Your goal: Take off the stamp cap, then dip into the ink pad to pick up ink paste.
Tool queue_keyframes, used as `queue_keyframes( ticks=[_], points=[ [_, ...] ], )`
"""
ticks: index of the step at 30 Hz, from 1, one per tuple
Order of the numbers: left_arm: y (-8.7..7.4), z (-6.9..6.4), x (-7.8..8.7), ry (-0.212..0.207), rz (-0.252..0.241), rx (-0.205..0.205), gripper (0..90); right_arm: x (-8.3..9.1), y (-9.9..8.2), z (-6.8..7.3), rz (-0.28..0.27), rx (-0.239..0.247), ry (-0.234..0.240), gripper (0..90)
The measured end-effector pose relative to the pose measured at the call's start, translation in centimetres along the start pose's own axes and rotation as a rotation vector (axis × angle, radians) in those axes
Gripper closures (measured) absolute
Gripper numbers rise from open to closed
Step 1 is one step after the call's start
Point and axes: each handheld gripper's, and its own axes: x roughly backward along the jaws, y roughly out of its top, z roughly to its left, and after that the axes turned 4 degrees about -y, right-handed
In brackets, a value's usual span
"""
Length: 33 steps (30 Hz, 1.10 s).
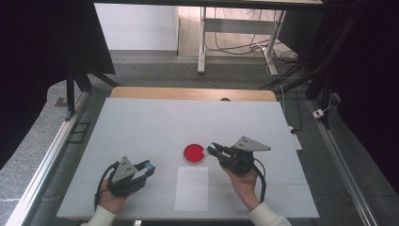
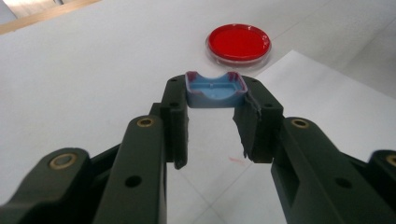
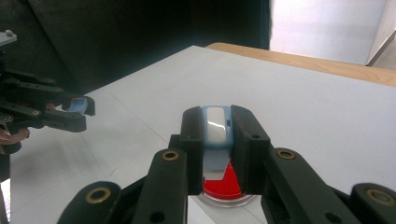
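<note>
red dish (image 1: 194,153) mid-table, open tabletop (image 1: 141,122) around

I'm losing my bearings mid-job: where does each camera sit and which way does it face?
High view: above the person's side, looking down on the table; both hands, both tools.
Left gripper view: on the left tool, clamping a blue piece, facing the red dish.
Right gripper view: on the right tool, over the dish.
Shared: the red dish.

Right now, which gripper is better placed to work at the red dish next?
Right. The right gripper, shut on a pale blue-edged piece, is poised at the edge of the red dish. The left gripper, shut on a small blue cap, sits well short of the dish, beside the white sheet.
</note>
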Motion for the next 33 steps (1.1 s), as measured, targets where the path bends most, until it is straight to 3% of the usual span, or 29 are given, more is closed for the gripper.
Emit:
queue_keyframes(
  ticks=[10,18,33],
  points=[
    [-1.3,0.7,1.4,0.018,0.013,0.029,65.4,0.0,0.0,-0.2,0.004,0.009,0.000,74.9],
    [-1.4,0.8,1.2,0.015,0.026,0.031,65.3,-0.4,0.2,-0.1,0.018,0.030,0.019,74.9],
    [-1.4,0.9,1.0,0.013,0.037,0.033,65.3,-1.4,1.1,-0.4,0.051,0.067,0.000,74.9]
  ],
)
